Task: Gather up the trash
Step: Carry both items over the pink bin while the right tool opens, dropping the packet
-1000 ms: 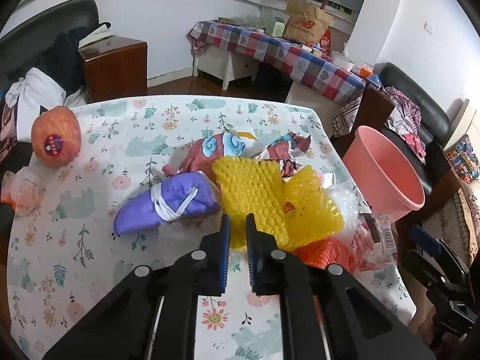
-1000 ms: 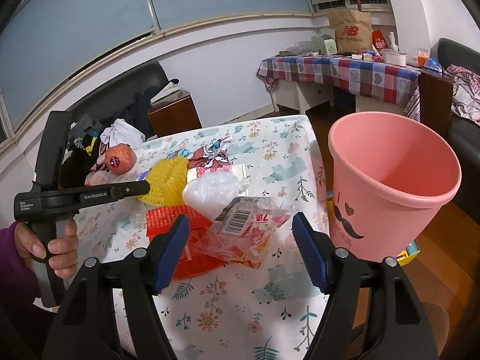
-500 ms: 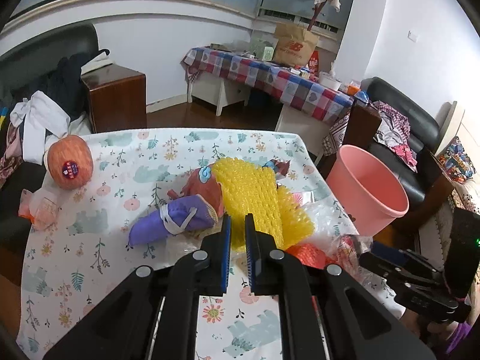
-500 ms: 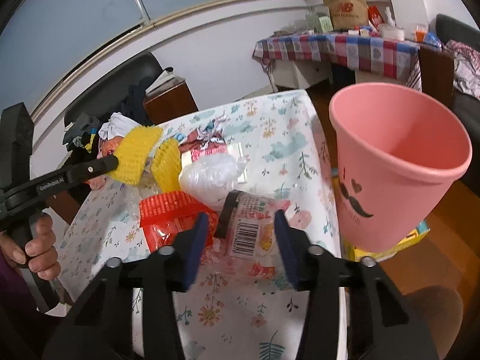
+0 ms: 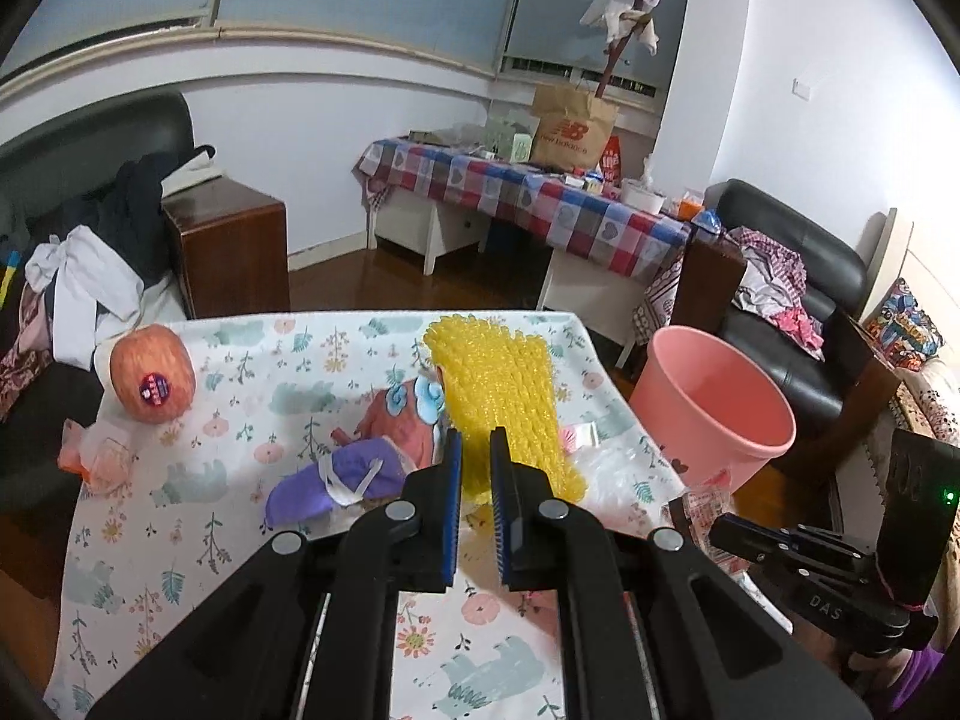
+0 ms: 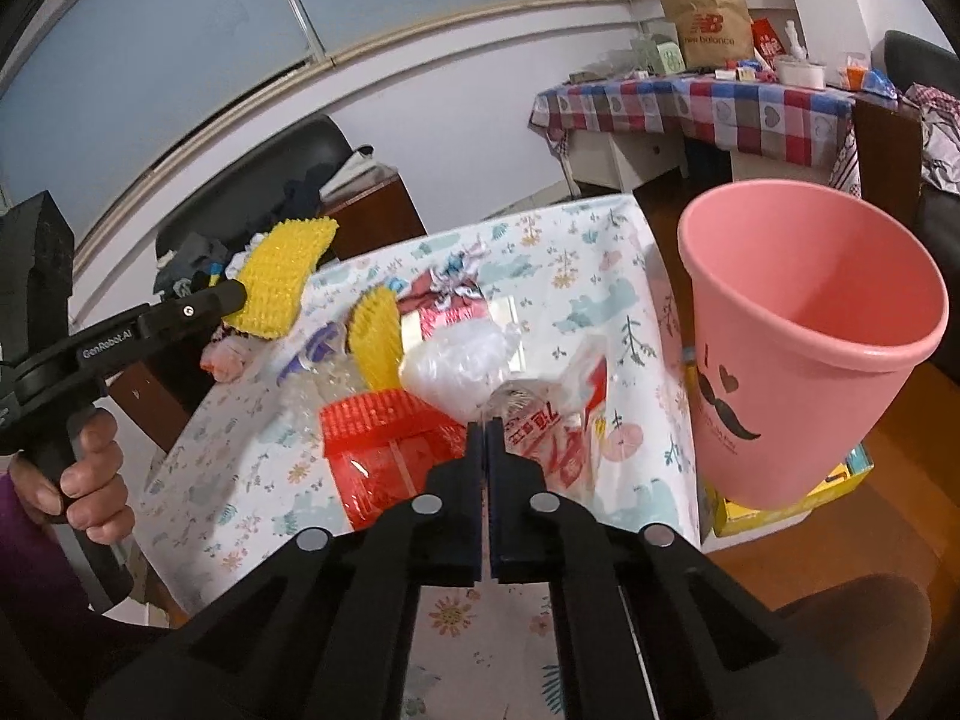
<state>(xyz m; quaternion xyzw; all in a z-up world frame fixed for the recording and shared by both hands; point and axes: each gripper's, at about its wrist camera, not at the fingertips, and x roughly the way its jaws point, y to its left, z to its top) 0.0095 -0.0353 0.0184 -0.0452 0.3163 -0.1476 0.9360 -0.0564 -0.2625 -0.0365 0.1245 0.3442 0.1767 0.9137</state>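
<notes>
From the left wrist, the left gripper (image 5: 476, 468) tilts downward over the table (image 5: 210, 528) with its jaws clamped on a yellow foam net (image 5: 495, 396), whose long axis runs away from the camera toward the far edge; beside it lie a purple pouch (image 5: 336, 483), an apple (image 5: 153, 375) with an unreadable sticker, and the pink bin (image 5: 714, 414). From the right wrist, the right gripper (image 6: 485, 429) also points down, pinched on what seems a clear wrapper (image 6: 552, 420) with red print beside a red net (image 6: 384, 426), while a hand (image 6: 90, 480) holds the left gripper, marked "GenRobot.AI", the net slanting upward. The bin, off the table's right edge, bears "I", a heart and a moustache; a bag (image 6: 708, 24) reads "new balance".
</notes>
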